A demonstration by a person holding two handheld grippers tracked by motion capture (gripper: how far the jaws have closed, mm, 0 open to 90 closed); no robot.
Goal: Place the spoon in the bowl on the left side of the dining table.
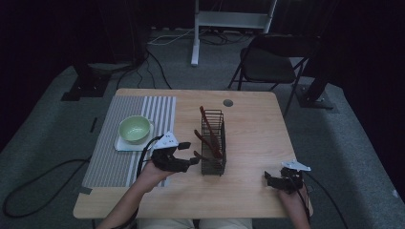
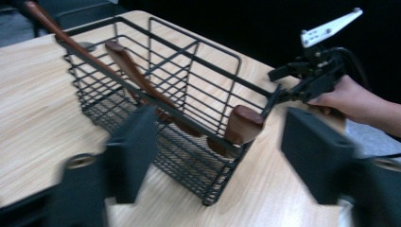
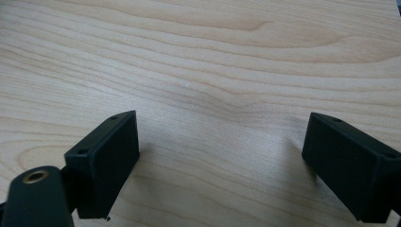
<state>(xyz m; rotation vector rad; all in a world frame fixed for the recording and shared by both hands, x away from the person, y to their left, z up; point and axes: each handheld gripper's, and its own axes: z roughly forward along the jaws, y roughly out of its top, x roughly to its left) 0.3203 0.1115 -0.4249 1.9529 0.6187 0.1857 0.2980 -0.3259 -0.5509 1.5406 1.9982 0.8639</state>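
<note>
High view: black wire basket stands mid-table w/ brown wooden utensils leaning inside, handles sticking up over the rim. Left gripper sits just beside the basket's left near corner, jaws spread wide, nothing between them. Left gripper view: a rounded wooden handle end pokes out at the basket's near corner, jaws either side but apart from it. Right gripper rests near the table's right front edge, well apart from basket, jaws also wide, bare wood below. Green bowl on a white plate sits on striped mat, left.
</note>
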